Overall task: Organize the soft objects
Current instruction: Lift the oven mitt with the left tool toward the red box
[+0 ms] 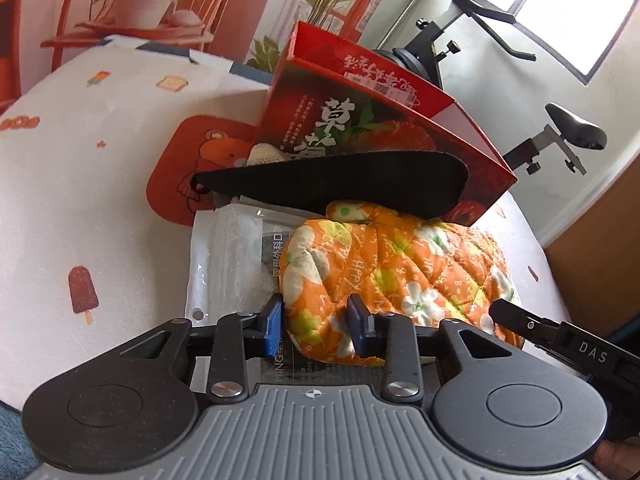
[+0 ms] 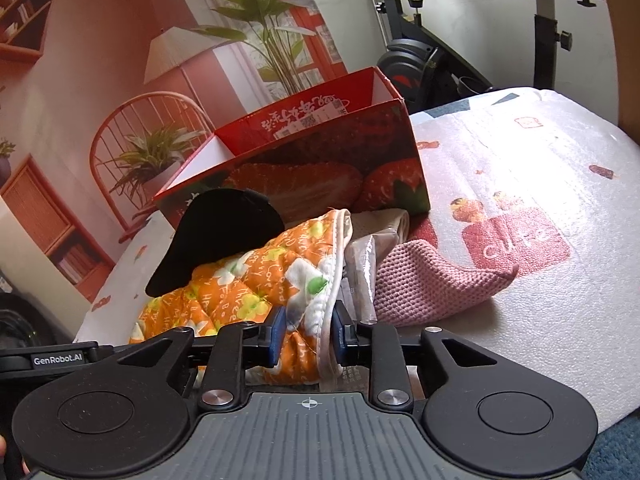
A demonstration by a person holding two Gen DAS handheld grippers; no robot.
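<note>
While gripped both ends, orange mitt (image 1: 384, 268) lifted

A white desk (image 1: 80, 208) cover carries printed popsicles and toast. An orange bear mat (image 1: 176, 176) lies on it at about 10 o'clock in the left view. An exercise bike (image 2: 432, 60) stands behind the desk at 1 o'clock in both views. A wall mural (image 2: 120, 92) of a chair, plants and shelves fills 11 o'clock. A window (image 1: 576, 4) glows at 2 o'clock.

Bright window (image 1: 576, 8), exercise bike (image 2: 436, 60), orange mural wall (image 2: 100, 60).
</note>
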